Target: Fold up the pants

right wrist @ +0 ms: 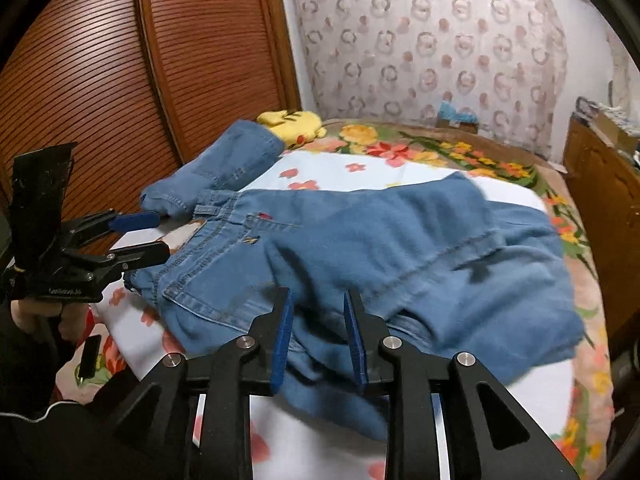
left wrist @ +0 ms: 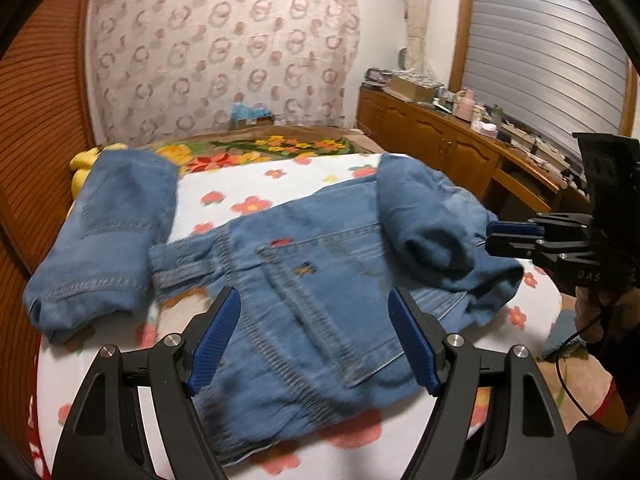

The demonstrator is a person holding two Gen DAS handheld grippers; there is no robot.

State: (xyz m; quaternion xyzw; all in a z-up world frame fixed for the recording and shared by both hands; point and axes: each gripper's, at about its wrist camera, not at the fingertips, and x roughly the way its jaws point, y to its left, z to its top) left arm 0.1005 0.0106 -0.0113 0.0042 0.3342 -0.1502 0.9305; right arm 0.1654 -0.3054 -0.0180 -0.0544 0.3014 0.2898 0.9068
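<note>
Denim jeans [left wrist: 320, 272] are seen half-folded on the flowered bed [left wrist: 256, 184] — legs doubled over, further folds judged left — with left gripper [left wrist: 316, 340] and right gripper [right wrist: 318, 334] both parted, clamping nothing.

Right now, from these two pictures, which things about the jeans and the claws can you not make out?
- Jeans: the near hem is hidden behind the left claw in the left view, and the cloth there is blurred.
- Right claw: in the right view, blur hides whether its pads touch the denim.
- Second folded jeans: its far end is hidden by its own bulk.
- Items on the cabinet: too small to identify.
</note>
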